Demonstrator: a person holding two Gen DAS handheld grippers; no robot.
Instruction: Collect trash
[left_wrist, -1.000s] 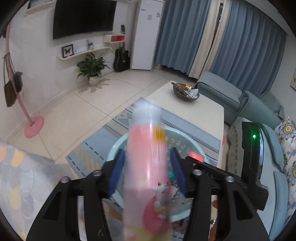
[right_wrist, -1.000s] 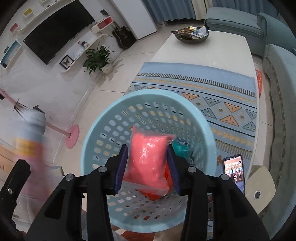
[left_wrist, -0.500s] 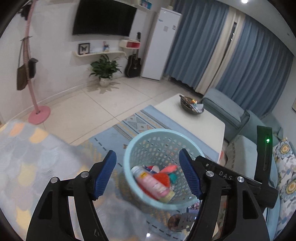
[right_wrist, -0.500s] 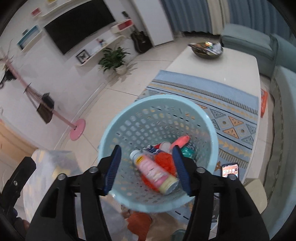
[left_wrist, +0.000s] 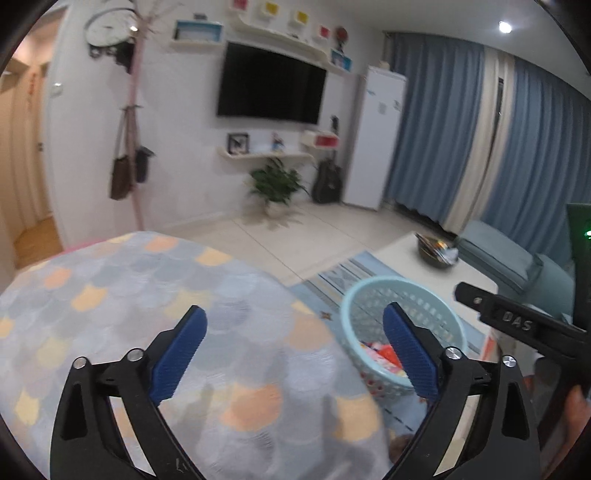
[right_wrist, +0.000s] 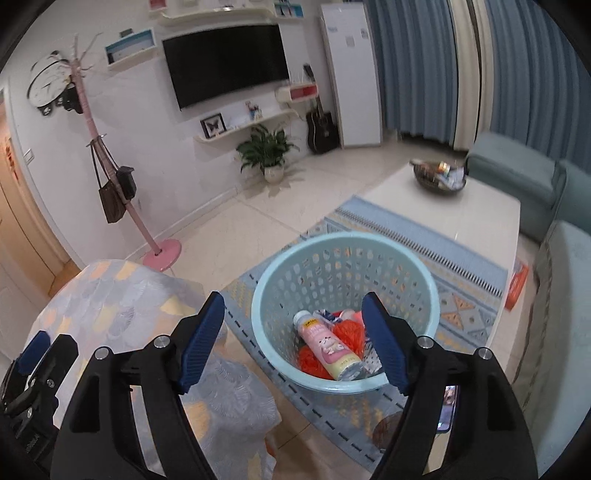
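Below my right tongs (right_wrist: 293, 341), jaws opening and empty, sits the basket (right_wrist: 343, 386) holding a pink bottle (right_wrist: 328, 349); my left tongs (left_wrist: 293, 354), also opening empty, should sweep the patterned cloth (left_wrist: 110, 295) for leftover trash.

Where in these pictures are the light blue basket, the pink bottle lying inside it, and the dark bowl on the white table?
light blue basket (right_wrist: 295, 266), right wrist view, on its far rim.
pink bottle (right_wrist: 327, 345), right wrist view, on the middle of its label.
dark bowl (right_wrist: 436, 182), right wrist view, on its near wall.
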